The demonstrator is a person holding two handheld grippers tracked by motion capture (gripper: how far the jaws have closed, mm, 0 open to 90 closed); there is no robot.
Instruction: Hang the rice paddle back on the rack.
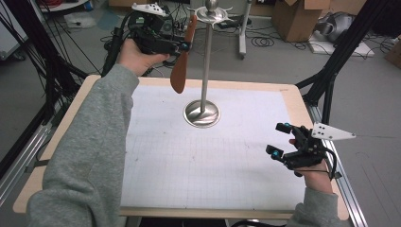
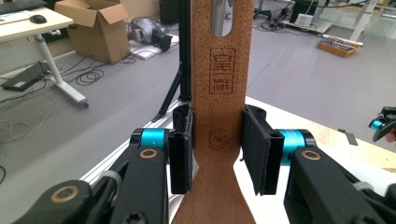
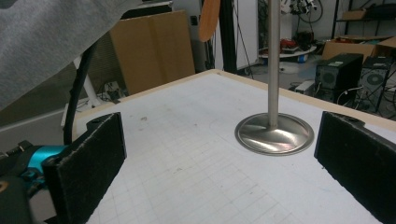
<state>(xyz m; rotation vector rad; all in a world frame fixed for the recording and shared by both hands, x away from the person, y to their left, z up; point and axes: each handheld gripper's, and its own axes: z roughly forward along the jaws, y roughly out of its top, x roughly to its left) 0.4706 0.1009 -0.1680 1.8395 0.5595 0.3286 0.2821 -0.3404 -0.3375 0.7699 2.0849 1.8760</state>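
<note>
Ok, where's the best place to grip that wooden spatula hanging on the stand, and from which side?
Grip the wooden spatula on its narrow flat handle just above where it flares into the blade, coming level from the left, as the left hand-held gripper does now. The pads meet its thin edges squarely, and the slotted top stays free on the stand.

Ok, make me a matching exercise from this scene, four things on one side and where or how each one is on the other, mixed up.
Things:
1. wooden spatula
2. metal stand
3. left gripper
4. right gripper

States:
A. jaws open, nothing between them, low over the mat
B. upright on the white mat
C. hanging beside the pole, handle up
D. raised, jaws on the spatula handle

Pairs: 1-C, 2-B, 3-D, 4-A
</note>
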